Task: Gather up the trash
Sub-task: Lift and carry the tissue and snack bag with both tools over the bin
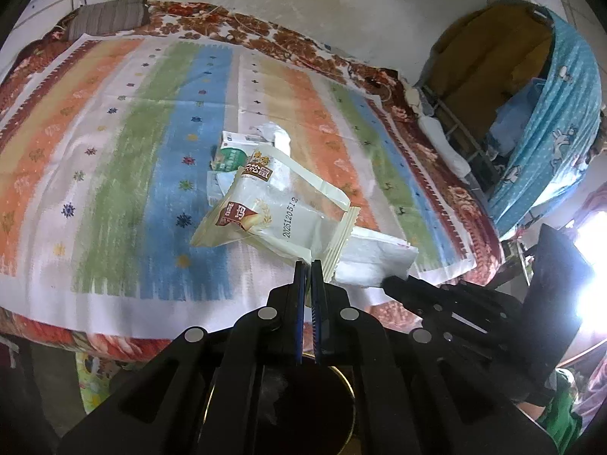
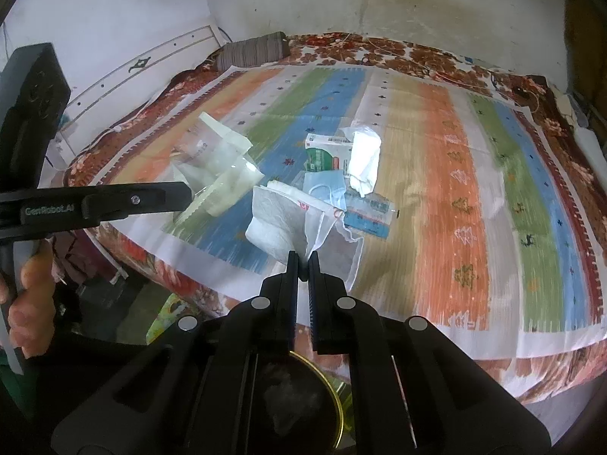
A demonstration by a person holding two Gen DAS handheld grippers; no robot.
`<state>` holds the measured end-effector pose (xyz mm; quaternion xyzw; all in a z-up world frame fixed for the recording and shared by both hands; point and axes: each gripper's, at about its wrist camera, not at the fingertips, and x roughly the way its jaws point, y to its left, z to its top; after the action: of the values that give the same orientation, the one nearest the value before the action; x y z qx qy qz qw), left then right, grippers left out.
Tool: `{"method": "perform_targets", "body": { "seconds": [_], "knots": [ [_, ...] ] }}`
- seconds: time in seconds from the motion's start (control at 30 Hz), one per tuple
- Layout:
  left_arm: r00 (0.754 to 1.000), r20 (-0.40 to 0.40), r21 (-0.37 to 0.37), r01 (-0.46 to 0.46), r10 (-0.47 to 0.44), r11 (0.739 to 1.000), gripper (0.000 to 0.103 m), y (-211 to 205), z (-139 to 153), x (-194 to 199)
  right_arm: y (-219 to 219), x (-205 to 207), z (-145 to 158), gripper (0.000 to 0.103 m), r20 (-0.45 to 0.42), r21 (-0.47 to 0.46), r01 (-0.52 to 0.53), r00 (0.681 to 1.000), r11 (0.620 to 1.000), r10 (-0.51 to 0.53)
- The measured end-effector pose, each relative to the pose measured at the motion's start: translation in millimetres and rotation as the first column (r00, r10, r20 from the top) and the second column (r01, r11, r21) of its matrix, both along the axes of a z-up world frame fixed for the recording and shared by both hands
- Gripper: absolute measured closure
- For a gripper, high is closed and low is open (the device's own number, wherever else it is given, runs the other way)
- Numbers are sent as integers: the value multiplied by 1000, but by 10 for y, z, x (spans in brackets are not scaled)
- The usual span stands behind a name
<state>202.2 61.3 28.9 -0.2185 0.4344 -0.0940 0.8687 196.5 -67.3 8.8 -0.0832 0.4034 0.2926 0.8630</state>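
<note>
My left gripper (image 1: 308, 263) is shut on the crimped edge of a cream snack wrapper (image 1: 273, 212) and holds it above the striped bed cloth (image 1: 114, 174). It shows in the right wrist view (image 2: 189, 201) at the left with the wrapper (image 2: 216, 167). My right gripper (image 2: 302, 259) is shut on a white tissue (image 2: 277, 223), lifted off the cloth; it shows in the left wrist view (image 1: 394, 280) with the tissue (image 1: 375, 261). A green-white carton (image 2: 324, 153), a blue face mask (image 2: 326, 189), a crumpled tissue (image 2: 364, 159) and a flat blue packet (image 2: 370, 216) lie on the bed.
A round dark bin with a gold rim (image 2: 299, 402) stands below the grippers by the bed edge, also in the left wrist view (image 1: 280, 398). A striped pillow (image 2: 252, 53) lies at the far end. A blue curtain (image 1: 554, 129) hangs on the right.
</note>
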Motion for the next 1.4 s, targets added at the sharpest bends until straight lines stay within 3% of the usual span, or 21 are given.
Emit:
{"method": "perform_targets", "body": {
  "seconds": [0.9, 1.4],
  "knots": [
    [1000, 1, 5, 26, -26, 1000, 101, -369, -178, -773, -338, -611, -60, 99, -3, 37, 36, 999, 999, -36],
    [991, -128, 61, 51, -43, 997, 101, -668, -576, -1149, -394, -943, -277, 99, -49, 25, 41, 998, 999, -39]
  ]
}}
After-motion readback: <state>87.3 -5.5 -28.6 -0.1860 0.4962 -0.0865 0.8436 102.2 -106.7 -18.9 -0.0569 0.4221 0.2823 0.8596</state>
